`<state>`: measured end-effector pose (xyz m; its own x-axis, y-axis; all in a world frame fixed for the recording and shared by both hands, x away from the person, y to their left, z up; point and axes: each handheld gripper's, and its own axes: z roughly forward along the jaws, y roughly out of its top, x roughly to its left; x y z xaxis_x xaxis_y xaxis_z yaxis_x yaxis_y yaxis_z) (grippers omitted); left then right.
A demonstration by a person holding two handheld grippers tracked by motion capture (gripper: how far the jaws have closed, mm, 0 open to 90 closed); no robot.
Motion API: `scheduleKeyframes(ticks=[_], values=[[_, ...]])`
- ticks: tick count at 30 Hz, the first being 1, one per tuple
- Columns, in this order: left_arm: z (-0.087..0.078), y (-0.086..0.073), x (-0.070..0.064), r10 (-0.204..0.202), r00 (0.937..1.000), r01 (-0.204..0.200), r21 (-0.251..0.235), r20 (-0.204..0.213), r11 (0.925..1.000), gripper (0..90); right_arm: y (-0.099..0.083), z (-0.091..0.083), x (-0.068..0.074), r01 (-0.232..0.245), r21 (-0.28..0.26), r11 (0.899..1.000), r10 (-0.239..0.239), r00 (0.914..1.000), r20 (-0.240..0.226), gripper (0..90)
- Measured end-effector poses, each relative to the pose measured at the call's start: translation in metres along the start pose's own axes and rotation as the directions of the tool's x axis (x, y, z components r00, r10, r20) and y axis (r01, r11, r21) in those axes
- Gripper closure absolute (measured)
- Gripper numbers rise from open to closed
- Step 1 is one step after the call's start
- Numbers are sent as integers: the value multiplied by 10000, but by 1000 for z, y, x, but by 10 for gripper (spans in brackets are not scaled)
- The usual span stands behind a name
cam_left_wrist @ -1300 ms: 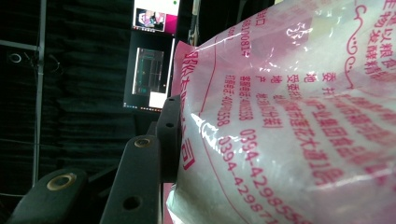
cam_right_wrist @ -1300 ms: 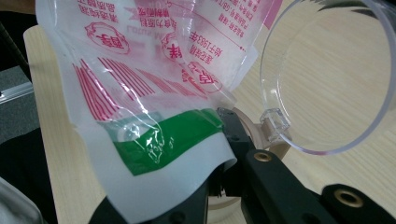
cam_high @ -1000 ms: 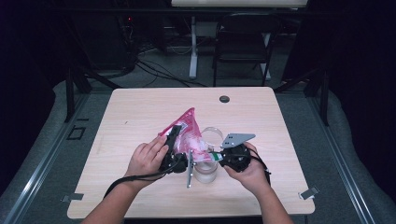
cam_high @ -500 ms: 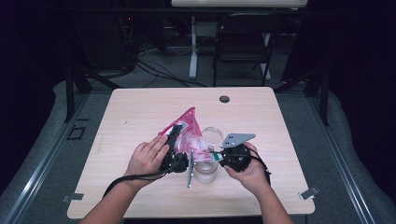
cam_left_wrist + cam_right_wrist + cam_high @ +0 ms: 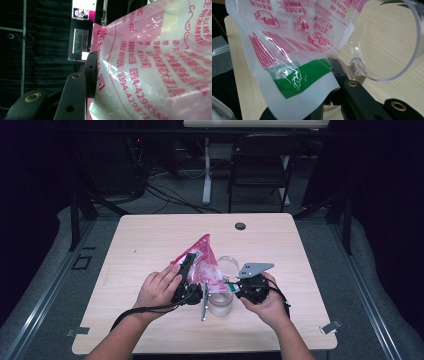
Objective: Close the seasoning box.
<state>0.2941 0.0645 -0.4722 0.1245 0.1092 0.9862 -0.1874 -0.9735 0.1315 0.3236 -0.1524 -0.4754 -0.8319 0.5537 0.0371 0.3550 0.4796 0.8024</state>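
Pink bag (image 5: 202,262) — 2 grippers' clamp (taut).

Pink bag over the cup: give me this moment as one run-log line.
left gripper: shut on pink bag | right gripper: shut on bag's green-striped corner | clear cup: upright on table, under bag

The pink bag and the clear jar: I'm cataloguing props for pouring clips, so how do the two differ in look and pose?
The pink bag is soft, crinkled film printed with red text and a green band; the clear jar is rigid, round and unprinted. The bag is lifted and tilted, pinched by the left gripper and the right gripper; the jar stands upright on the table. Both let you see through them, at least in part.
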Motion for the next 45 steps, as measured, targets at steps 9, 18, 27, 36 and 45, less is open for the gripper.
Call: scheduleKeyframes(ticks=[9,18,27,36,45], values=[[-1,1,-2,26,10000,-26,-7,87,10000,632,0,0,0,21,81,10000,-21,10000,9,896],[-1,3,-1,128,9999,-127,-55,27,9999,632,-1,0,-1,9,94,10000,-9,10000,16,895],[-1,4,0,314,9995,-313,-83,20,9995,632,-1,1,0,25,120,9999,-25,10000,-4,895],[-1,5,0,394,9992,-394,-99,43,9992,632,-2,2,0,1,134,9999,-2,10000,33,895],[-1,7,1,437,9990,-437,-112,32,9990,632,-2,3,0,76,255,9996,-78,9999,69,896]])
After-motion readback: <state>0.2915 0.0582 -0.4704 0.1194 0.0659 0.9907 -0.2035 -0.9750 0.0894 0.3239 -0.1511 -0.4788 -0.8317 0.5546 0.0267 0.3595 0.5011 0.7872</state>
